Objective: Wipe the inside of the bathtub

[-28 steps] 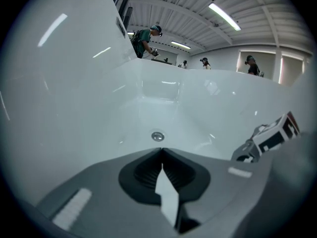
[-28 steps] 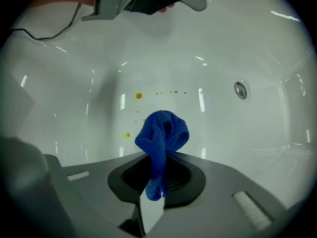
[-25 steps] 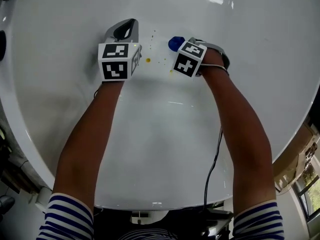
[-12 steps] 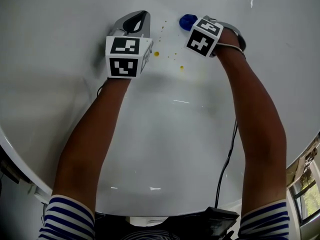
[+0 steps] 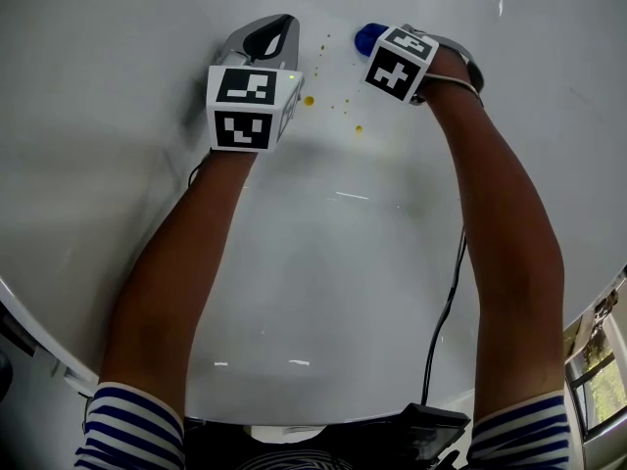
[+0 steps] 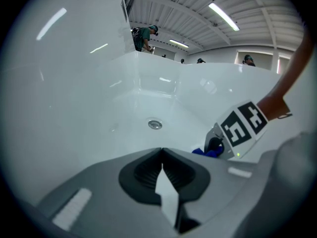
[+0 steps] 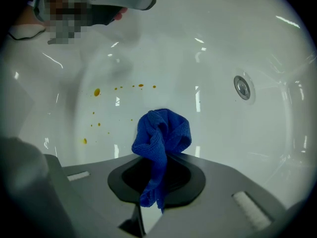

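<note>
The left tongs (image 5: 266, 35) are clenched, the two grey jaw tips meeting with nothing caught between them. They hang just above the white wall of the bathtub (image 5: 323, 262), with the marker cube behind the jaws and the person's bare forearm reaching back to a striped sleeve (image 5: 132, 427).

Just to the right of these tongs, between them and the other pair, a scatter of yellow-orange spots (image 5: 309, 100) lies on the tub surface. The biggest drop sits closest to the left tongs, and smaller flecks trail off toward the right.

The right tongs (image 7: 157, 168) are clamped on a blue cloth (image 7: 163, 130). The bunched fabric bulges out ahead of the jaw tips and a loose tail hangs back down between the jaws. In the right gripper view, the cloth sits just beside the spots, which lie ahead of it and to its left. Whether the cloth touches the tub cannot be told.

A black cable (image 5: 443, 316) runs down alongside the right forearm.

Farther right in the right gripper view, well apart from the cloth, the round metal drain (image 7: 241, 87) sits in the tub floor.
</note>
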Demonstrator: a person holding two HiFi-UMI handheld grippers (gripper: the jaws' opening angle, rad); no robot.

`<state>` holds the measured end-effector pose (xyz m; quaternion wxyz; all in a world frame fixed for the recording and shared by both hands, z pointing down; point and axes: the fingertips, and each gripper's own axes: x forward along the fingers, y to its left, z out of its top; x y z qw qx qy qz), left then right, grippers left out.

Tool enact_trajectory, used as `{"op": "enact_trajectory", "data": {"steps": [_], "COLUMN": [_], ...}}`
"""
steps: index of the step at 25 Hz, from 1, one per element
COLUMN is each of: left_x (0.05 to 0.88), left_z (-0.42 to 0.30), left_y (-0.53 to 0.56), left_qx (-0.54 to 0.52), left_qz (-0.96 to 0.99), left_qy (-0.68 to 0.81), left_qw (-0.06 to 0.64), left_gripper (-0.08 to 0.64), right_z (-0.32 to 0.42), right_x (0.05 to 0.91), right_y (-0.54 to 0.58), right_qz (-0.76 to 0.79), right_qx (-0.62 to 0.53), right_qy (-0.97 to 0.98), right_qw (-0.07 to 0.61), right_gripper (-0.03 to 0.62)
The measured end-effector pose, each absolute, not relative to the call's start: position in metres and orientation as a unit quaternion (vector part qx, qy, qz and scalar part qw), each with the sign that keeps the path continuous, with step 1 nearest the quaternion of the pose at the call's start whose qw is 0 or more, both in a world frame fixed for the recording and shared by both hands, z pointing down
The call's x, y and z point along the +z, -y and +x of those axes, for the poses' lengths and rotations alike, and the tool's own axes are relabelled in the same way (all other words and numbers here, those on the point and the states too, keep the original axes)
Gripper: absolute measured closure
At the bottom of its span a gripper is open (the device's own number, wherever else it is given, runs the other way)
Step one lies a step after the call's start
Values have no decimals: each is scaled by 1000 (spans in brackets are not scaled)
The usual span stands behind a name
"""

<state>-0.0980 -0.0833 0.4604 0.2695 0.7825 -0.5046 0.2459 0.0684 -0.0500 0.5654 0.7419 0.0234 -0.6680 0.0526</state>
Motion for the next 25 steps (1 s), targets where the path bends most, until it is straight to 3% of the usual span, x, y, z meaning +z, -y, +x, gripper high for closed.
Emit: {"op": "enact_trajectory", "data": {"steps": [25], "left_x": [429], "left_z": [-88], "left_y": [77], "left_qx": [241], "left_qz": [789], "left_qy": [500], "left_qw": [261], "left_gripper": [557], "right_z": [56], "right_x": [565], "right_y": [-79], "right_qz": [-26], "right_qx": [97], "right_qy": [663], "right_qw": [742], "right_gripper": [541]}}
